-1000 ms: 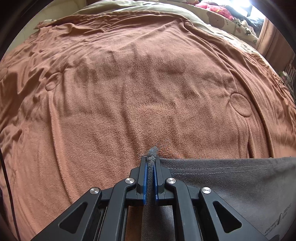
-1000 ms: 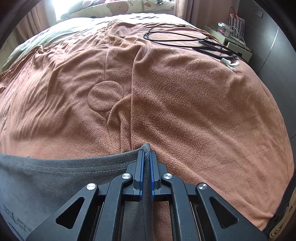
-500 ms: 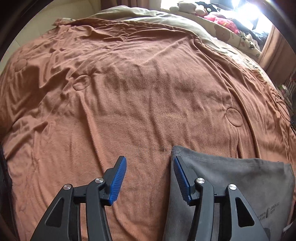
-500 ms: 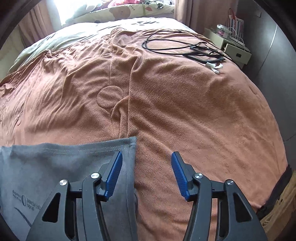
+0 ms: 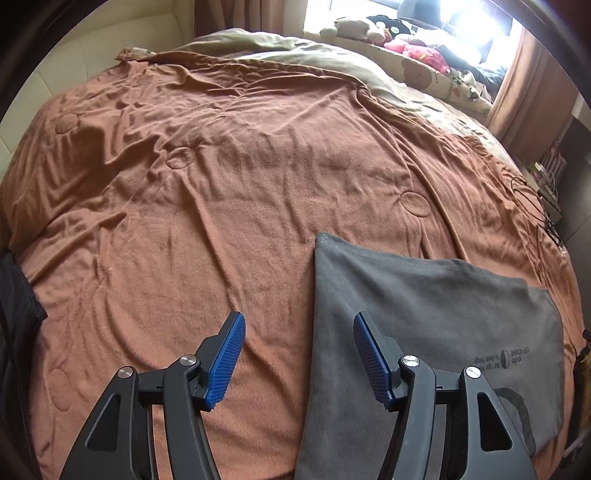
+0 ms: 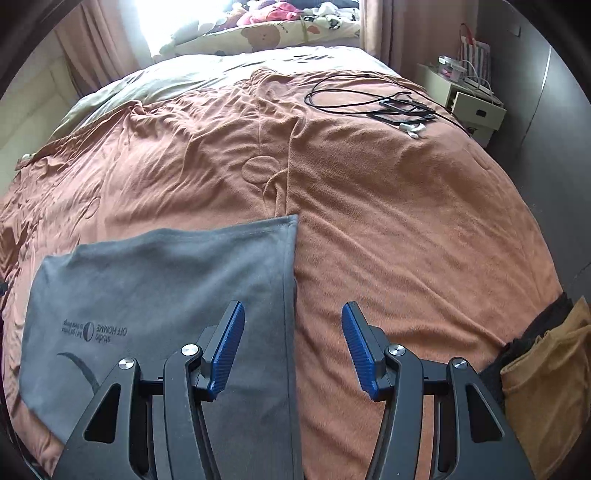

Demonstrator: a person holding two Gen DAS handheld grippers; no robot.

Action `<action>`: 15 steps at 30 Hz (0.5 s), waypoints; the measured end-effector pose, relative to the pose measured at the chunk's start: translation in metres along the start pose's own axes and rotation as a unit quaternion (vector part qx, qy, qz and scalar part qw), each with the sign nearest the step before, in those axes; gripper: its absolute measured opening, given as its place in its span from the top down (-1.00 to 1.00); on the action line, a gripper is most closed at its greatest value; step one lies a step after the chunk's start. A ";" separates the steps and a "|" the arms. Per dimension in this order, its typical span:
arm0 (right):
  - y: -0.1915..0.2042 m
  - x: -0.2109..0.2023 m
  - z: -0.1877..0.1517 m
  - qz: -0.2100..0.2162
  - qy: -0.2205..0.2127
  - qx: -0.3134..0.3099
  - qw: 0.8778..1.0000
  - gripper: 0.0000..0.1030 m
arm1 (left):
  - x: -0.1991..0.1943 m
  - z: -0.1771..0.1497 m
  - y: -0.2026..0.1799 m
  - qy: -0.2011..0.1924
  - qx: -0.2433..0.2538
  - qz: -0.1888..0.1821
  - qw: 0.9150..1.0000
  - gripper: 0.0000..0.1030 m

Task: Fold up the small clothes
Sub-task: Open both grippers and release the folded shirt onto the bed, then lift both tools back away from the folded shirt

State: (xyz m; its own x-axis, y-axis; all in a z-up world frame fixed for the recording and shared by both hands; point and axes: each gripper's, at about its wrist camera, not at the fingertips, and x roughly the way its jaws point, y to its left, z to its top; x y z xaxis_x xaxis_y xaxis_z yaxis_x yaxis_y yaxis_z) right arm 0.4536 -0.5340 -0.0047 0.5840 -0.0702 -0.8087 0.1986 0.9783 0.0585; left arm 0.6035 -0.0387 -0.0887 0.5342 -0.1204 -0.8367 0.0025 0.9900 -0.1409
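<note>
Left gripper (image 5: 298, 354): my fingers (image 5: 226, 363) are spread apart, nothing between them, and the jaws have just been opening. Right gripper (image 6: 293, 345): same, fingers (image 6: 226, 354) apart and empty, also just opened.

Both sit above the bed, clear of the cloth. The grey T-shirt (image 5: 436, 317) lies flat on the brown fleece blanket (image 5: 240, 177), folded into a rough rectangle with the printed logo (image 6: 94, 329) face up. In the left view it fills the 3 to 5 o'clock area, its left edge running under my right finger. In the right view, T-shirt (image 6: 166, 280) takes 7 to 9 o'clock, its right edge passing between my fingers, closer to the left one.

Further out: black cable (image 6: 343, 98) coiled on the blanket at 1 o'clock in the right view, with a black frame-like object (image 6: 404, 110) and white earbuds (image 6: 413, 129) beside it. Bedside cabinet (image 6: 467, 101) past the bed edge. Plush toys (image 5: 373, 31) and patterned pillow (image 5: 439, 79) by the window at 1 o'clock in the left view.
</note>
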 end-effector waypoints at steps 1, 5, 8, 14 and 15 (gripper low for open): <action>-0.001 -0.006 -0.005 0.002 0.000 0.001 1.000 -0.02 | -0.005 -0.005 0.000 0.001 -0.001 -0.003 1.000 -0.24; 0.001 -0.030 -0.028 -0.002 -0.006 -0.002 1.000 -0.02 | -0.024 -0.025 -0.002 -0.004 -0.010 -0.023 1.000 -0.28; 0.000 -0.046 -0.047 0.004 -0.009 0.004 1.000 -0.02 | -0.038 -0.042 -0.005 -0.010 -0.010 -0.026 1.000 -0.37; -0.007 -0.073 -0.084 0.016 -0.014 0.023 1.000 -0.02 | -0.063 -0.077 -0.005 -0.020 -0.021 -0.025 0.999 -0.38; -0.007 -0.077 -0.089 0.013 -0.016 0.023 1.000 -0.03 | -0.067 -0.083 -0.004 -0.018 -0.025 -0.028 0.999 -0.38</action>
State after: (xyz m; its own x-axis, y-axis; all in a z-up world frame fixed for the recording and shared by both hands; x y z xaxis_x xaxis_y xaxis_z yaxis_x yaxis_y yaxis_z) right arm 0.3368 -0.5185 0.0048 0.6136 -0.0521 -0.7879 0.2190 0.9699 0.1064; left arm 0.4977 -0.0406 -0.0761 0.5648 -0.1720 -0.8071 -0.0086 0.9768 -0.2142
